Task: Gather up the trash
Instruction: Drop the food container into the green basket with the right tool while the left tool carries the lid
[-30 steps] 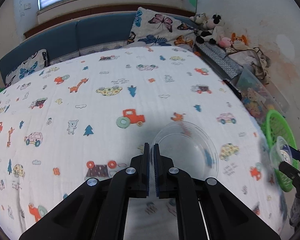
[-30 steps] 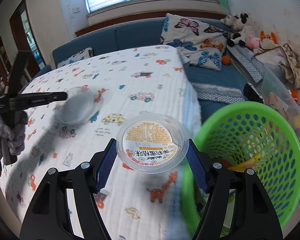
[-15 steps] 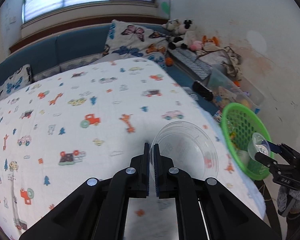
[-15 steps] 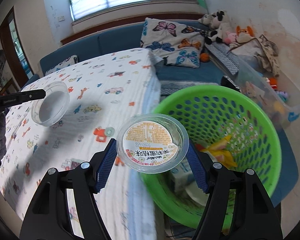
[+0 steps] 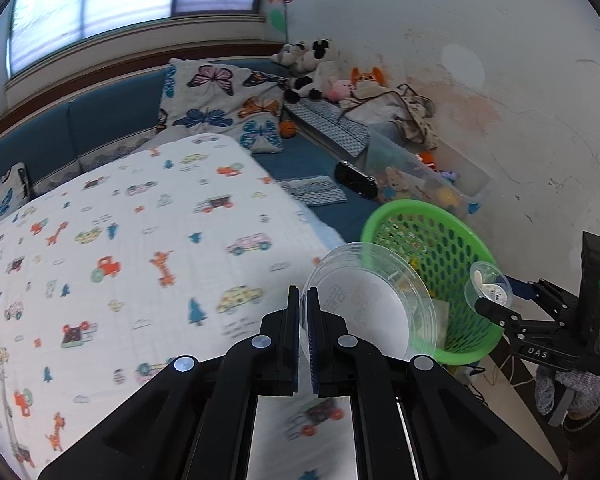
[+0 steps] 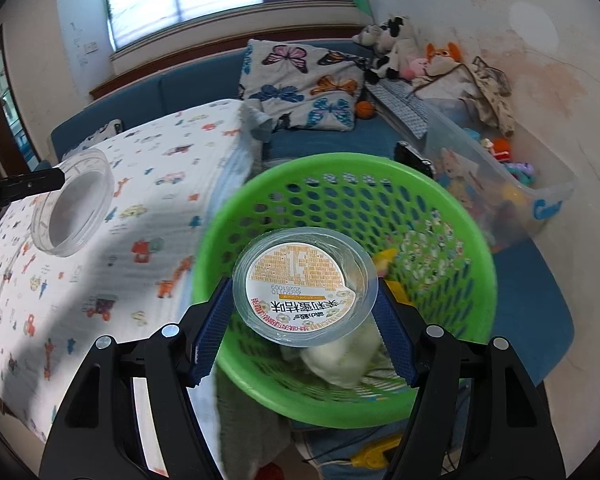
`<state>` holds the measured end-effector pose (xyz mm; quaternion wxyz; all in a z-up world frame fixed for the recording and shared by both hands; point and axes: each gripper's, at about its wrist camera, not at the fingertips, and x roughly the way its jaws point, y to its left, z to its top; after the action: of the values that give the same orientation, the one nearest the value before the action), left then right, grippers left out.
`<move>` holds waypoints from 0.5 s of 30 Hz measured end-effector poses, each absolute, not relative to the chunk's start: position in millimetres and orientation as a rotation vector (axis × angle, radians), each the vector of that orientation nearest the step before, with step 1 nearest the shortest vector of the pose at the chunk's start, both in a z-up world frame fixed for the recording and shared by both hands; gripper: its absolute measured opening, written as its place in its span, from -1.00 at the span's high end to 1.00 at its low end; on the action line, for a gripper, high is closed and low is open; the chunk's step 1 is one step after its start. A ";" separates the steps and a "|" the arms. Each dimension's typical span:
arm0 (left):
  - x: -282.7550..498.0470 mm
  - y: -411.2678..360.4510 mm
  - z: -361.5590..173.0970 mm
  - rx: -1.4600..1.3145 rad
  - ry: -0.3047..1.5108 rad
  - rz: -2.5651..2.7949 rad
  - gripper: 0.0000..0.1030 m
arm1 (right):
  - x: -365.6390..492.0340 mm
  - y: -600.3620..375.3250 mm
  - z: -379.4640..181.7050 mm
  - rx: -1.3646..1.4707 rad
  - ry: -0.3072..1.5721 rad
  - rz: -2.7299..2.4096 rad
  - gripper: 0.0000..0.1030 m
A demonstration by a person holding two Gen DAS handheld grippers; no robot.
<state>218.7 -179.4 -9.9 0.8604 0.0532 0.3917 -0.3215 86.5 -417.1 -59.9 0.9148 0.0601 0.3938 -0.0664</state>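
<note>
Fingers [image 6: 216, 320] clamp round clear plastic cup [image 6: 305, 286] over perforated basket [image 6: 476, 240].

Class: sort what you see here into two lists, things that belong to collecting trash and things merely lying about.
Belongs to the job:
labelled cup in right gripper
clear lid in left gripper
green basket

Lying about:
butterfly pillow
plush toys
clear toy bin

Home living room, blue sofa [image 5: 112, 120], butterfly cushion [image 6: 300, 80], plush toys [image 5: 312, 68], window
</note>
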 end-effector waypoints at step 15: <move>208.7 -258.7 -7.3 0.182 0.813 -0.759 0.92 | 73.7 -459.3 -65.7 0.187 0.812 -0.201 -0.46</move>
<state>208.7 -258.7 -7.3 0.8454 0.0861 0.3854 -0.3597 73.7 -459.3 -65.7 0.9096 0.0904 0.3935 -0.0976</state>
